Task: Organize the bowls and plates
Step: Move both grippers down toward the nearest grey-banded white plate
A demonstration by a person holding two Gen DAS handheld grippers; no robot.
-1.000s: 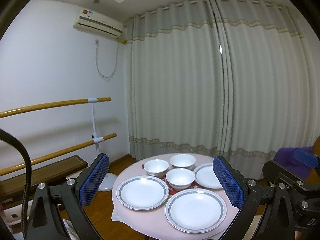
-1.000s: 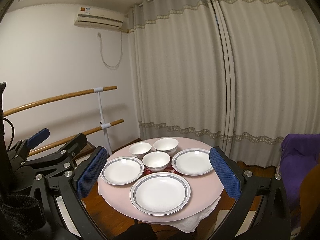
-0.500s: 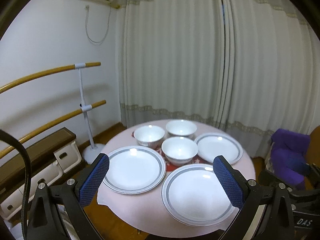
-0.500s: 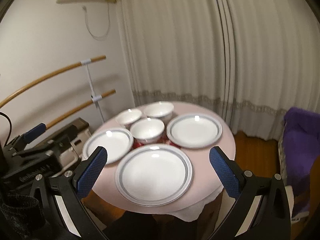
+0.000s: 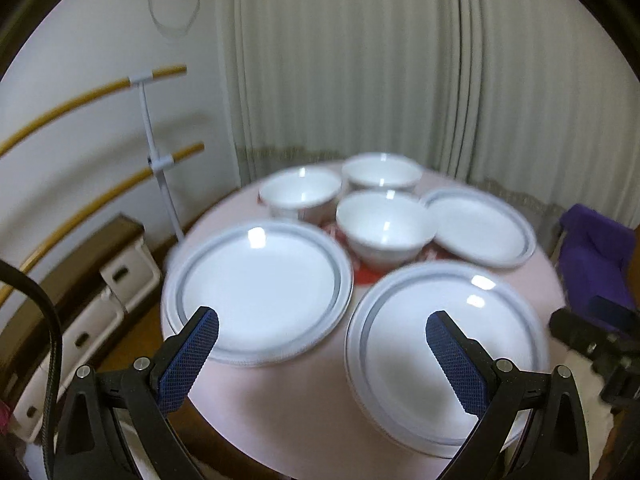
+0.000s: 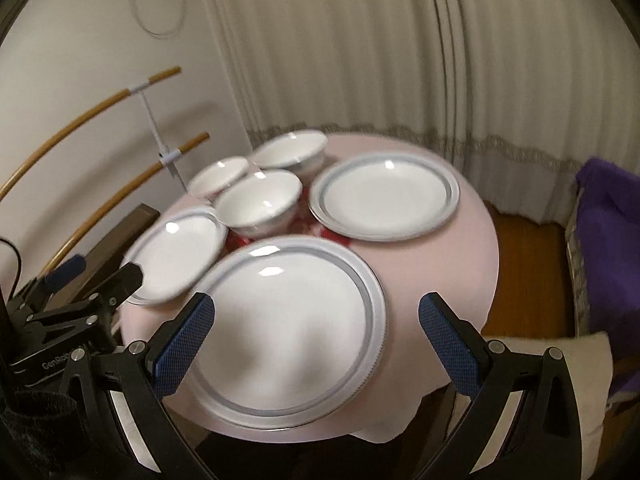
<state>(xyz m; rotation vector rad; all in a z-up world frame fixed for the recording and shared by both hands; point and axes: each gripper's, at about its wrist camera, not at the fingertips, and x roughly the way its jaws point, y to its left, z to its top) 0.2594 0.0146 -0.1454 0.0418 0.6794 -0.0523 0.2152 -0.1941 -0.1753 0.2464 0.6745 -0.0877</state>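
Note:
A small round table with a pink cloth [image 5: 288,392] [image 6: 468,248] holds three white plates with grey rims and three white bowls. In the left wrist view, a left plate [image 5: 260,288], a near plate [image 5: 444,344], a far right plate [image 5: 480,228], and bowls [image 5: 384,228] [image 5: 300,196] [image 5: 382,172]. My left gripper [image 5: 322,356] is open and empty, just above the table's near edge between the two near plates. My right gripper [image 6: 316,340] is open and empty over the near plate [image 6: 288,332]. The far plate [image 6: 384,200] and middle bowl [image 6: 258,204] lie beyond.
Grey curtains [image 5: 400,60] hang behind the table. Wooden ballet bars [image 5: 80,92] on a white post and a low bench [image 5: 100,248] stand at the left. A purple-covered seat [image 6: 608,248] is at the right. Wooden floor [image 6: 528,264] surrounds the table.
Both grippers have moved forward and tilted down toward the table; the plates and bowls now fill the views. Both stay open. Nothing on the table has moved.

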